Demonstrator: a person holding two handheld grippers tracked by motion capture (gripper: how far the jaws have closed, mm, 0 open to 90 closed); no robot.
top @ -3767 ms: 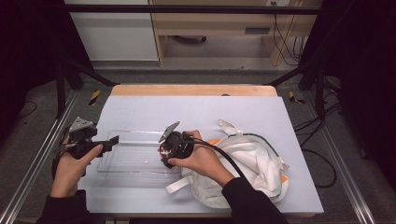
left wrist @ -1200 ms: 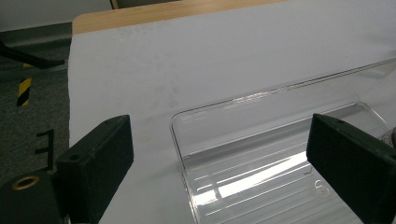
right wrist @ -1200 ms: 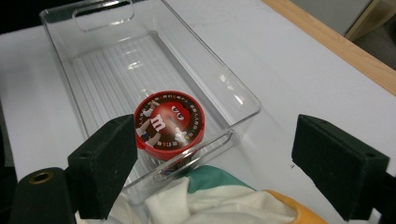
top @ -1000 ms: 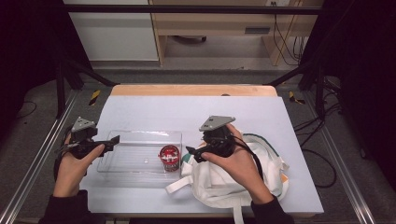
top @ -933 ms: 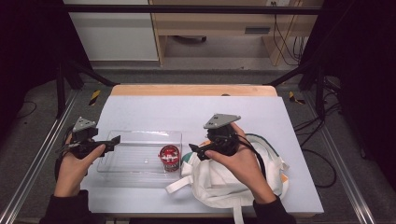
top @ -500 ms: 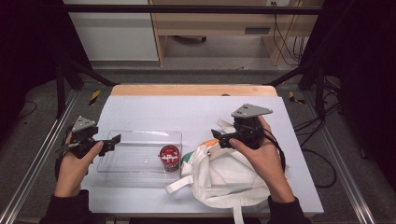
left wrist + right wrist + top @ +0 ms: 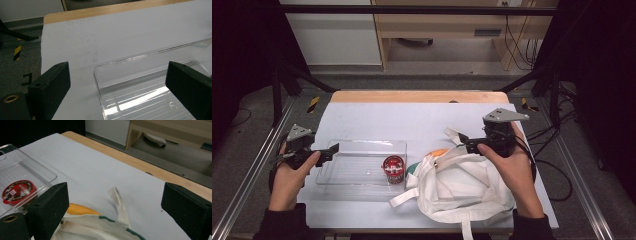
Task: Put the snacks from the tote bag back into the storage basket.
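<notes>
Since the frame of half a second ago, my right claw (image 7: 462, 143) has drifted a little further toward the right of the high view and now hangs over the upper edge of the white tote bag (image 7: 462, 187), jaws spread wide and holding nothing. Compared with the oldest frame, where that hand was down at the clear tray (image 7: 362, 170), the red tin (image 7: 394, 167) now sits on its own in the tray's right end, just beside the bag. My left claw (image 7: 329, 150) has kept its place at the tray's left end, jaws parted and empty.

From the left claw view, the tray's rounded corner (image 7: 105, 72) lies between my two black jaws, with bare white surface (image 7: 112, 32) beyond; nothing is pinched. From the right claw view I get what the high view barely hints at: an orange thing (image 7: 81, 209) peeking out at the bag's mouth, the green-trimmed hem and a strap (image 7: 118, 200) curling up between my open jaws, and the red tin (image 7: 17, 191) behind the tray wall at centre left.
</notes>
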